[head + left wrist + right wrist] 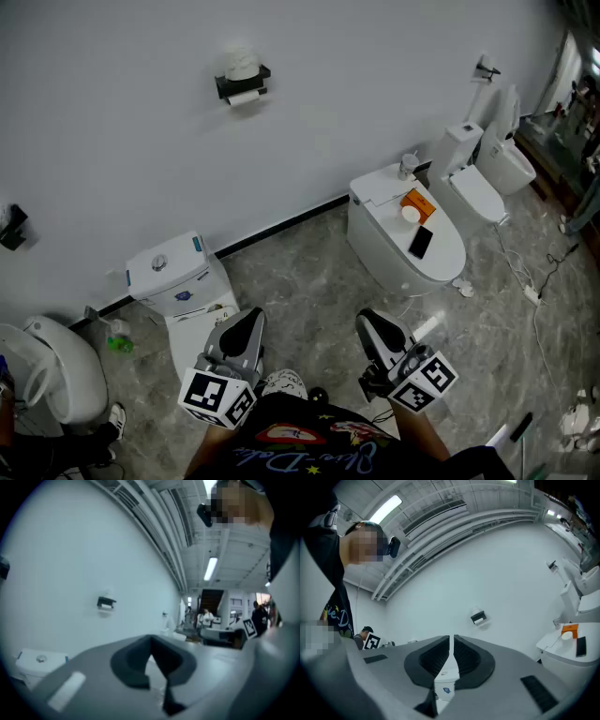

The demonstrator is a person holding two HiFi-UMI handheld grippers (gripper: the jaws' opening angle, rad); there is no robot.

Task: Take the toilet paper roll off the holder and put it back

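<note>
The black toilet paper holder [242, 84] is fixed high on the white wall, with a white roll [241, 63] on top and a strip of paper hanging below it. It also shows small in the left gripper view as the holder [106, 603] and in the right gripper view as the holder [478, 618]. Both grippers are held low, close to the person's body and far from the wall. My left gripper [251, 321] [151, 641] is shut and empty. My right gripper [368, 322] [451, 639] is shut too, with only a thin slit between its pads.
A white toilet with a tank [176, 277] stands straight ahead below the holder. To the right, another toilet [389, 246] carries an orange box [417, 202] and a phone [421, 242]. More toilets stand at the far right [483, 192] and left [61, 370]. Cables [532, 294] lie on the floor.
</note>
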